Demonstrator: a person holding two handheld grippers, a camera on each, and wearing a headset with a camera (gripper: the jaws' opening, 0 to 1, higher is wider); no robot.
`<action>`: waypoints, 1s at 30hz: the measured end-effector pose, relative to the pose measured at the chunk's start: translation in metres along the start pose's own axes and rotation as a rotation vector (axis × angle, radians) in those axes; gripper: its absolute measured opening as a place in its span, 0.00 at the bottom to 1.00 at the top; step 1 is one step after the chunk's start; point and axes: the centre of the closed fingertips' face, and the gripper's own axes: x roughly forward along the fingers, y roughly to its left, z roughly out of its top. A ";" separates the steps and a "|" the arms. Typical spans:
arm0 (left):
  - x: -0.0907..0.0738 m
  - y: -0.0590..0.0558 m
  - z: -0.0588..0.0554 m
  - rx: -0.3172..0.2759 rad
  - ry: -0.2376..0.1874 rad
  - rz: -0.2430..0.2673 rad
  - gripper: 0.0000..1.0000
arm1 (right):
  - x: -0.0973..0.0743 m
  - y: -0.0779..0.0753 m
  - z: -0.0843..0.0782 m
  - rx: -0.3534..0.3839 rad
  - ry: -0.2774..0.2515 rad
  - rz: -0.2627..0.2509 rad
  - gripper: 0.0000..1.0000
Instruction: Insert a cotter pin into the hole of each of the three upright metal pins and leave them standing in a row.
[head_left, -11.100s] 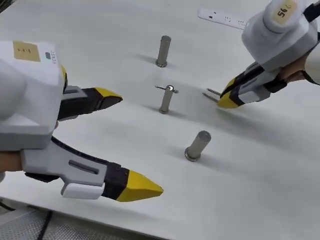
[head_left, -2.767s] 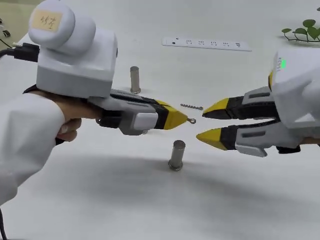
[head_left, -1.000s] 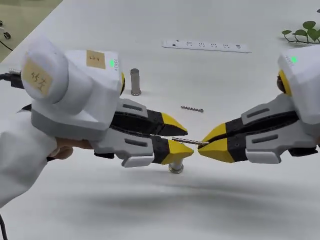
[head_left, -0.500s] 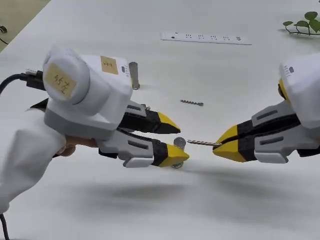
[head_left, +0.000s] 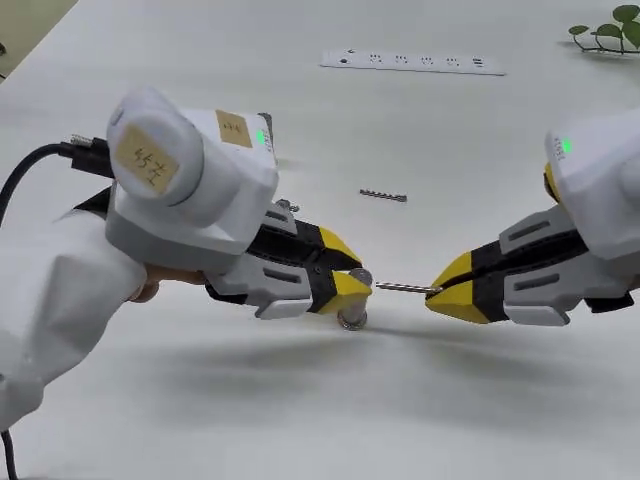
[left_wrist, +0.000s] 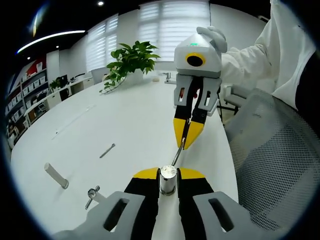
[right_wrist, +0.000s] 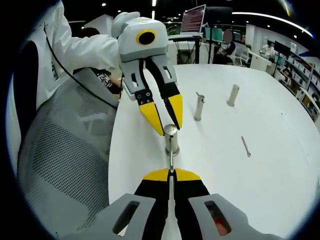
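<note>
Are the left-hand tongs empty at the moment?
No, the left tongs are closed on the short upright grey metal pin, which stands between their yellow tips.

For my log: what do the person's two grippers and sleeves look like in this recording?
Both the left gripper and right gripper have bulky white housings with a green light, black fingers ending in yellow wedge tips. The left one carries tan stickers with handwritten marks and a black cable at its rear. The person wears white sleeves.

Brushed metal pin (left_wrist: 168, 182), thin shiny cotter pin (head_left: 405, 288), matt white table (head_left: 300, 420)
</note>
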 end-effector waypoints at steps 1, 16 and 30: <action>0.000 0.000 0.000 -0.013 -0.001 -0.001 0.10 | 0.000 0.000 0.000 -0.001 -0.001 -0.001 0.00; -0.001 0.000 0.000 -0.019 -0.001 -0.002 0.10 | 0.012 -0.003 0.009 -0.022 -0.013 0.013 0.00; 0.000 0.000 -0.001 -0.040 -0.008 -0.007 0.10 | 0.027 0.000 0.026 -0.050 -0.041 0.035 0.00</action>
